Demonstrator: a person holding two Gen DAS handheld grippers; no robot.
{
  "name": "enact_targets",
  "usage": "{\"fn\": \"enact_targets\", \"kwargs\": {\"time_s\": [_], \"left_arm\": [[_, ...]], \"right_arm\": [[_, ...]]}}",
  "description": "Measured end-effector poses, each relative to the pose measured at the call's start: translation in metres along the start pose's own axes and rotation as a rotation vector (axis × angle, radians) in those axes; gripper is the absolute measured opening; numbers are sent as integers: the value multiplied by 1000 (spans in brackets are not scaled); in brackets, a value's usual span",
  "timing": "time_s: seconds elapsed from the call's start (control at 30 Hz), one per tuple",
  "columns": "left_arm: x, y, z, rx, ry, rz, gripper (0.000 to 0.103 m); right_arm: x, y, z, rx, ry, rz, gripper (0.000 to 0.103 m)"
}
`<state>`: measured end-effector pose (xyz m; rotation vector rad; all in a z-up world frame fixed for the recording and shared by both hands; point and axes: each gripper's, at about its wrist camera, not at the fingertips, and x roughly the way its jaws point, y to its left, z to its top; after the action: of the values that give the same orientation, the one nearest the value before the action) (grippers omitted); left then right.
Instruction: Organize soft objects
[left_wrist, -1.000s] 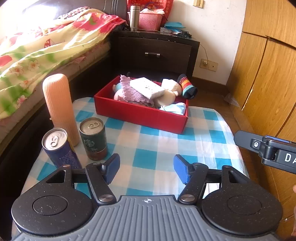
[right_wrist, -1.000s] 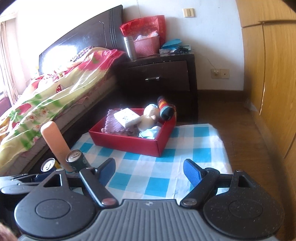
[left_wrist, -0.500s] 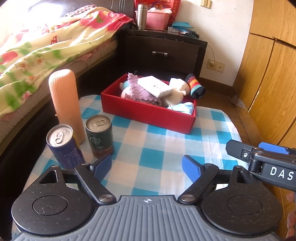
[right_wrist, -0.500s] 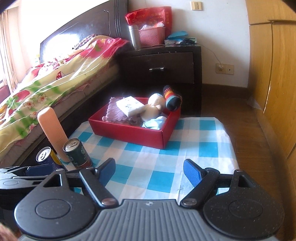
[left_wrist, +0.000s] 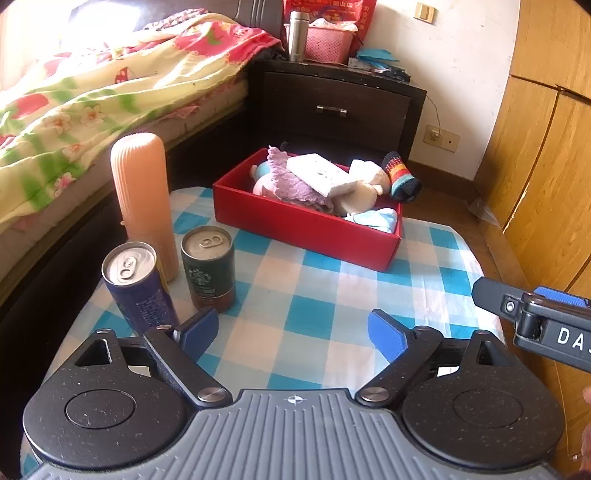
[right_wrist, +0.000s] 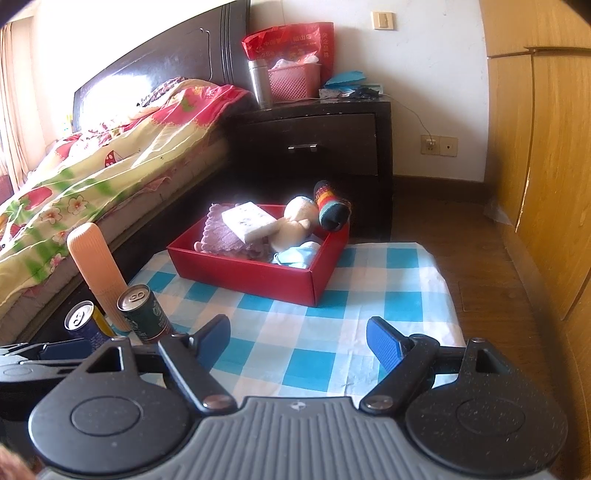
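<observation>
A red box (left_wrist: 303, 229) (right_wrist: 243, 275) sits at the far side of a blue-checked cloth. In it lie a purple knitted cloth (left_wrist: 291, 182) (right_wrist: 221, 236), a white packet (left_wrist: 321, 173) (right_wrist: 249, 219), a cream plush toy (left_wrist: 364, 188) (right_wrist: 295, 221) and a light blue cloth (left_wrist: 376, 218) (right_wrist: 295, 254). A striped sock (left_wrist: 400, 177) (right_wrist: 330, 205) hangs over the box's far corner. My left gripper (left_wrist: 293, 332) hovers over the near cloth, its jaws opening with nothing between them. My right gripper (right_wrist: 299, 338) is open and empty to its right.
A tall peach ribbed bottle (left_wrist: 142, 195), a blue can (left_wrist: 138, 286) and a dark green can (left_wrist: 208, 267) stand at the cloth's left. A bed (left_wrist: 92, 92) lies left, a dark nightstand (left_wrist: 332, 107) behind, wooden wardrobe doors (left_wrist: 546, 166) right.
The left gripper's jaws have spread wider. Both views have tilted slightly, so the box sits a little lower in frame.
</observation>
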<state>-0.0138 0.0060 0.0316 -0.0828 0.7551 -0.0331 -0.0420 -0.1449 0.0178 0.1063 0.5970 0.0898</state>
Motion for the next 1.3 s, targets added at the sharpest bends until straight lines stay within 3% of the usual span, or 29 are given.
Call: {"fn": "enact_targets", "kwargs": {"time_s": [0.47, 1.3], "left_arm": [[1, 3, 0, -40, -4, 27, 90], [-4, -1, -2, -45, -32, 71, 91]], "right_arm": [[2, 5, -2, -27, -11, -21, 65], [4, 10, -7, -41, -25, -44, 65]]}}
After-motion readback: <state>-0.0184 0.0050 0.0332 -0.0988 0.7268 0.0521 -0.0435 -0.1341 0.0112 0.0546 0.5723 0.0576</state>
